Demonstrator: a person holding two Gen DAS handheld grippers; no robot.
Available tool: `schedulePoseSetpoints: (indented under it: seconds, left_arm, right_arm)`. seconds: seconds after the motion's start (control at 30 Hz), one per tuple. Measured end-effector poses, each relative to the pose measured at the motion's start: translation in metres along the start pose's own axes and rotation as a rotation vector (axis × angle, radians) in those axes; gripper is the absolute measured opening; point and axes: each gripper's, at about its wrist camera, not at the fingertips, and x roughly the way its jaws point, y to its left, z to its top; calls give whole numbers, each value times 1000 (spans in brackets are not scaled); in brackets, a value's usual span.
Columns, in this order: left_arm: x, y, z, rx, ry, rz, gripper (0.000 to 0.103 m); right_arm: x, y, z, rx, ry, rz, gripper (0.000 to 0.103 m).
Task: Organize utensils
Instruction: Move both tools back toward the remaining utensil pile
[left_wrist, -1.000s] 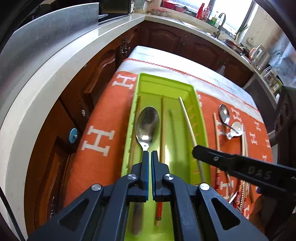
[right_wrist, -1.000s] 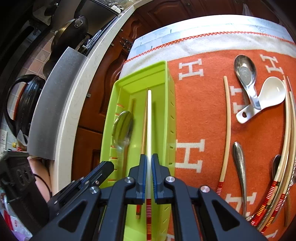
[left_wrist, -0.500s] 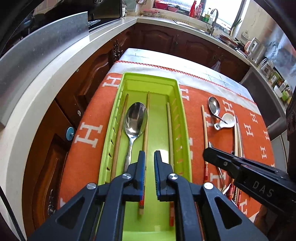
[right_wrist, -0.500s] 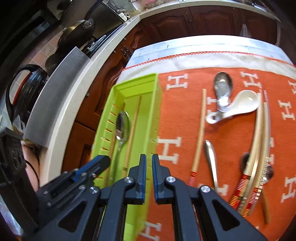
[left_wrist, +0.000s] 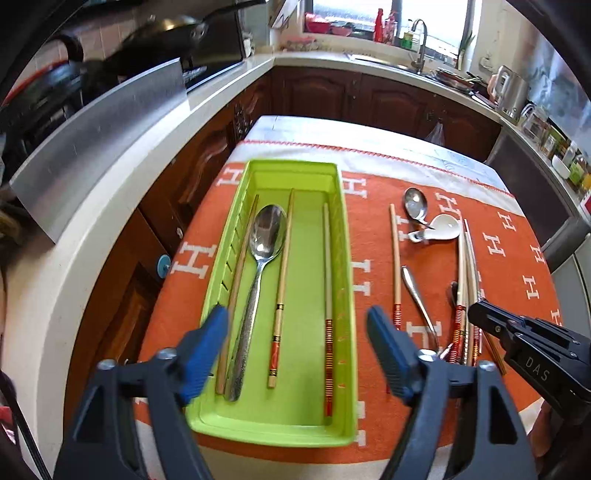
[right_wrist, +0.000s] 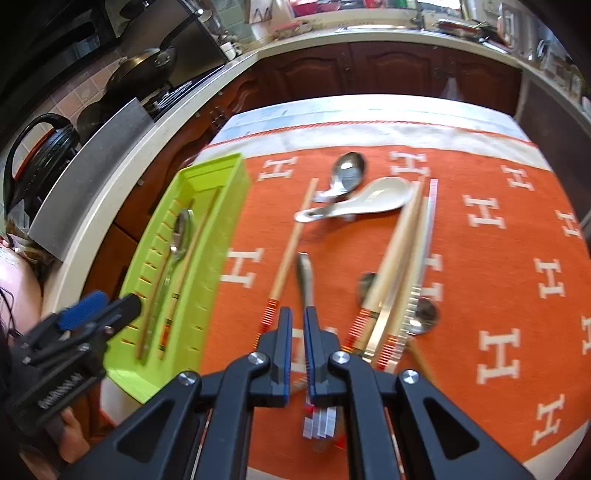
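A lime green tray lies on the orange cloth's left side. It holds a metal spoon and three chopsticks. My left gripper is wide open and empty above the tray's near end. My right gripper is nearly shut and empty, just above the handle of a metal spoon on the cloth. A loose chopstick, a white ceramic spoon, another metal spoon and a bundle of chopsticks lie on the cloth.
The orange cloth covers a small table. Brown cabinets and a white countertop run along the left and back. A sink and bottles stand at the back.
My left gripper let go of the spoon in the tray, drew back and opened wide. My right gripper released a chopstick into the tray and moved right over the loose utensils.
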Motion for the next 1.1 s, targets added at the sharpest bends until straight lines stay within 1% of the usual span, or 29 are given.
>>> schedulePoseSetpoints:
  seconds: [0.03, 0.1, 0.27, 0.43, 0.5, 0.63, 0.83, 0.87, 0.9, 0.93, 0.97, 1.03, 1.07, 1.1]
  left_arm:
    - [-3, -3, 0, 5, -7, 3, 89]
    - [-9, -13, -1, 17, -20, 2, 91]
    - [-13, -36, -4, 24, -21, -57, 92]
    - [-10, -65, -15, 98, -26, -69, 92]
    - [-4, -79, -20, 135, -6, -78, 92]
    - [9, -96, -25, 163, 46, -114, 92]
    - [32, -110, -24, 139, 103, -211, 92]
    - [37, -111, -22, 133, 113, -229, 90]
    - [42, -113, -19, 124, 124, -251, 83]
    - [48, -114, -16, 118, 143, -275, 72]
    - [54, -116, -14, 114, 161, -295, 67]
    - [68, -120, -10, 106, 207, -332, 51]
    - [75, -123, -9, 107, 229, -344, 48]
    - [81, -125, -8, 110, 244, -351, 43]
  right_arm:
    - [-3, -5, -3, 6, -5, -3, 7]
    - [-9, -17, -7, 21, -18, -11, 6]
    - [-22, -46, -14, 58, -44, -30, 6]
    - [-30, -71, -20, 84, -60, -37, 7]
    - [-33, -81, -22, 90, -71, -34, 7]
    - [-35, -96, -24, 98, -86, -28, 19]
    - [-26, -115, -27, 129, -56, 31, 20]
    - [-24, -117, -28, 132, -49, 38, 20]
    - [-21, -119, -28, 134, -38, 48, 20]
    - [-20, -119, -28, 134, -34, 52, 20]
    - [-17, -121, -29, 134, -28, 58, 20]
    - [-14, -123, -29, 133, -19, 66, 20]
    - [-12, -124, -29, 134, -18, 68, 20]
    - [-11, -126, -29, 135, -17, 70, 20]
